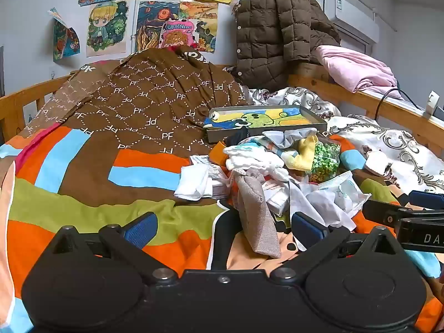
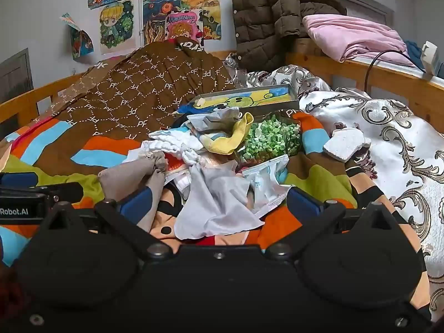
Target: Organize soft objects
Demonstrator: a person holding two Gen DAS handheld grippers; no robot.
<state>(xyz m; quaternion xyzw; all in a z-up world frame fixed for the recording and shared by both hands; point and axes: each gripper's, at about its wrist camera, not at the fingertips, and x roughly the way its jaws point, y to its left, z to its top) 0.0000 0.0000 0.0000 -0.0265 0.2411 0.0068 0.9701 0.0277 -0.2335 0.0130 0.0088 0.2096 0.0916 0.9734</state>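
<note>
Bed (image 1: 83,166) cluttered, soft pile (image 1: 266,166) ahead.
Both grippers' jaws apart, empty; tangled cloths (image 2: 216,208) could drag neighbours when lifted.

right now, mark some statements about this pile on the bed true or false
1. Both grippers are open and hold nothing: left gripper, right gripper. True.
2. The yellow sock lies beside the green bag. True.
3. The brown jacket lies flat on the bed. False: it hangs over the wooden headboard.
4. The tray sits behind the pile. True.
5. The pink blanket covers the pile. False: it rests up on the wooden ledge at the right.
</note>
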